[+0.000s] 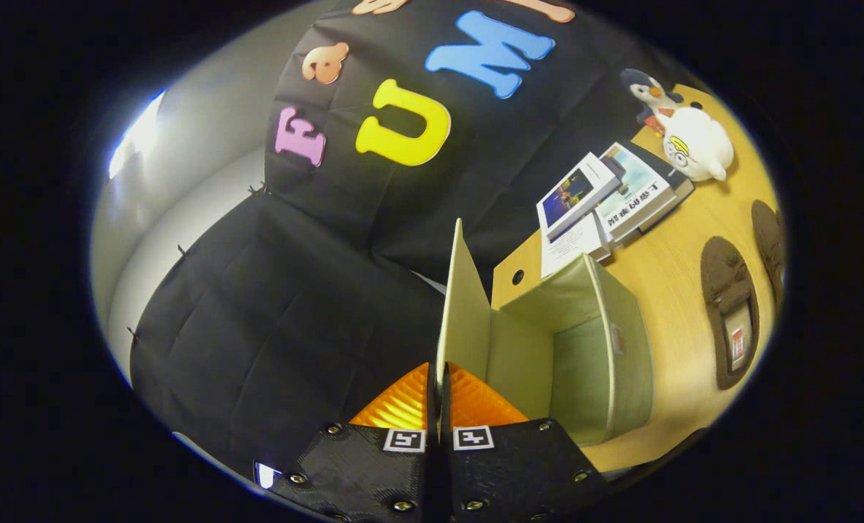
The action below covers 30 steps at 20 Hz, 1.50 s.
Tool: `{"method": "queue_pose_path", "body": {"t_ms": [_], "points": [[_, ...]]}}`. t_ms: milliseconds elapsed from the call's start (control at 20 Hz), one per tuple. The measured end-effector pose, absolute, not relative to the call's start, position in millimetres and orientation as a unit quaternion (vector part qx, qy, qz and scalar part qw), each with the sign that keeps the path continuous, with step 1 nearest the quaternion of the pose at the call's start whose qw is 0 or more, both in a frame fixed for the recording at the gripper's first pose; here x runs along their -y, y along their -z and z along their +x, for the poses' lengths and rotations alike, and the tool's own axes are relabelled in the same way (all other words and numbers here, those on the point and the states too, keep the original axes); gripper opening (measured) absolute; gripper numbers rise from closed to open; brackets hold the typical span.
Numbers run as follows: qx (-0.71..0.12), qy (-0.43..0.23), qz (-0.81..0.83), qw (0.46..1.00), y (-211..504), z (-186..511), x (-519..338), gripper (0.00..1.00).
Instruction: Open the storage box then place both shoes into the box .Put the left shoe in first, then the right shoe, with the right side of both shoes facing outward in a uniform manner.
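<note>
The pale green fabric storage box (pixel 606 349) sits on the wooden table with its inside open to view. Its lid (pixel 463 298) stands raised on edge at the box's side. My gripper (pixel 438 378) is shut on the lid's near edge, both fingers pressing on it. Two dark brown shoes lie on the table beyond the box: one shoe (pixel 728 309) with a light insole label showing, and a second shoe (pixel 768 240) just past it.
The wooden table (pixel 671 269) carries a stack of books (pixel 610 200) and two plush toys, a white one (pixel 697 145) and a penguin (pixel 646 91). Black cloth walls stand beside and behind the box.
</note>
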State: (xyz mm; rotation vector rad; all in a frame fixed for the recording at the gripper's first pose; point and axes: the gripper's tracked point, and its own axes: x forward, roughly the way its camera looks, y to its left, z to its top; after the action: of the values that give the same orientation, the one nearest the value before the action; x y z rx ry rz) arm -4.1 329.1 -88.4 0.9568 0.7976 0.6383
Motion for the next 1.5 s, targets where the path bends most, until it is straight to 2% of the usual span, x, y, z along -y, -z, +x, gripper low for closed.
{"method": "queue_pose_path", "body": {"t_ms": [400,450,550,600,800,850,900,950,1000,1100,1500], "points": [[-0.362,-0.341,0.355,0.792,70.6,-10.5,-415.6,0.01],[-0.362,-0.349,0.351,0.790,68.6,-11.2,-427.2,0.07],[-0.363,-0.367,0.342,0.786,68.7,-15.6,-453.4,0.07],[-0.364,-0.375,0.335,0.784,67.7,-17.5,-461.7,0.12],[-0.366,-0.394,0.329,0.776,70.3,-21.3,-485.5,0.17],[-0.364,-0.402,0.332,0.772,67.6,-22.3,-489.3,0.21],[-0.361,-0.404,0.330,0.773,67.1,-22.7,-488.3,0.31],[-0.356,-0.404,0.325,0.777,68.0,-19.8,-485.7,0.52],[-0.352,-0.402,0.318,0.783,68.2,-19.9,-482.3,0.60],[-0.342,-0.391,0.297,0.801,73.5,-15.0,-466.1,0.99],[-0.300,-0.315,0.216,0.874,89.7,25.4,-358.6,0.97]]}}
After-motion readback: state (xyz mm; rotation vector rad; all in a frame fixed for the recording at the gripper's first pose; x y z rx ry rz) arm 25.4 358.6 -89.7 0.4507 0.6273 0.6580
